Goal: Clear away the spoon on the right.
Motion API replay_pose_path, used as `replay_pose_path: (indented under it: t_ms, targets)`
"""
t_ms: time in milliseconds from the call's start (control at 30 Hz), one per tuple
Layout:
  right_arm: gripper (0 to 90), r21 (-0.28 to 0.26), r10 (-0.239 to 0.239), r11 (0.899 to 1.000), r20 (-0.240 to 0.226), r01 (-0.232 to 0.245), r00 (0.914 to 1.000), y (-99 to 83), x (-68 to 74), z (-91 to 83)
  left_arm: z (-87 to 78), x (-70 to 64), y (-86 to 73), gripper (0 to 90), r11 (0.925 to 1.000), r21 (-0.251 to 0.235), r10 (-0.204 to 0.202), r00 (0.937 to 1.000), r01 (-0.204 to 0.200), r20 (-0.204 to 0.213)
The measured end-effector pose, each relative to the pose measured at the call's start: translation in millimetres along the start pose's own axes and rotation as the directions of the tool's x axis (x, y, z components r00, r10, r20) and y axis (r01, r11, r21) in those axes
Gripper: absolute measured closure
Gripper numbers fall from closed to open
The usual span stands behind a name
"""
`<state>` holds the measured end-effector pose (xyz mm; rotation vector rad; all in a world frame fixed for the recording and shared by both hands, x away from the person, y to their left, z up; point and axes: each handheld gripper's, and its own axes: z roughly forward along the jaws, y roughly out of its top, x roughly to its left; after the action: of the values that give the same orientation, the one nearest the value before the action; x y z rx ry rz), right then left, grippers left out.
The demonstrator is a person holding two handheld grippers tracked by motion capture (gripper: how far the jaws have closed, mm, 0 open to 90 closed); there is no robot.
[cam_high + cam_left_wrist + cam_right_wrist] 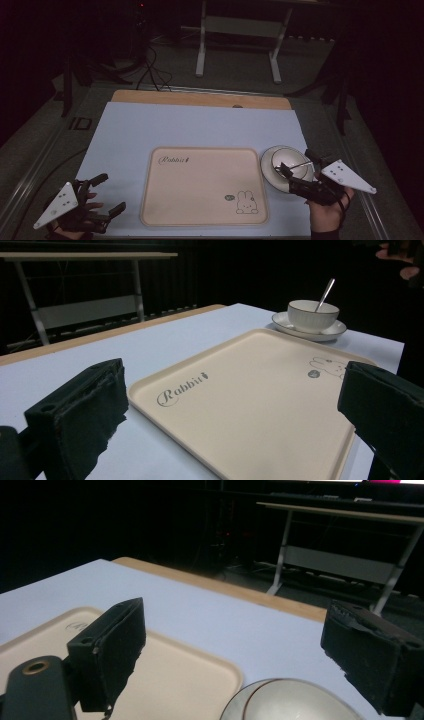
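1. White cup (290, 163) with spoon (296, 165) is sitting on its saucer (270, 172), just right of the cream tray (203, 220).
2. Your right gripper (296, 169), jaws apart, is hovering over it; clipping the spoon handle is risking a tip.
3. Left gripper (111, 194), jaws apart, is idling near the tray's left edge.

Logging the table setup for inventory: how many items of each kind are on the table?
Tray: 1
Saucer: 1
Cup: 1
Spoon: 1
Total: 4
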<state>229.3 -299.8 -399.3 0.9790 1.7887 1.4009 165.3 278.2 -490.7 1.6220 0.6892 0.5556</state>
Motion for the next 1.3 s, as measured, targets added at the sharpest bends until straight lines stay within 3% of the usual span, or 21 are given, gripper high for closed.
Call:
replay_pose_path:
  t_ms: [500,900,1100,1300]
  targets:
    - [9.6,0.001,-0.011,1.0,0.08,0.011,0.9967,17.9,-28.7,11.9,1.2,-0.1,-0.5,0.0,1.0,0.004,-0.008,0.9999,0.008,0.013]
    - [9.8,0.045,0.021,0.999,0.136,-0.027,0.9905,16.8,-57.0,14.9,-0.7,-0.6,-0.8,0.0,0.9999,0.006,-0.009,0.9998,0.009,0.016]
    - [10.1,0.068,0.051,0.996,0.176,-0.064,0.983,10.2,-74.3,13.1,0.2,-0.4,-1.2,0.0,0.9999,0.007,-0.011,0.9998,0.011,0.017]
    - [12.9,0.081,0.072,0.992,0.235,-0.094,0.9693,0.9,-92.4,8.3,1.2,-1.0,-1.4,0.0,0.9999,0.008,-0.01,0.9997,0.01,0.022]
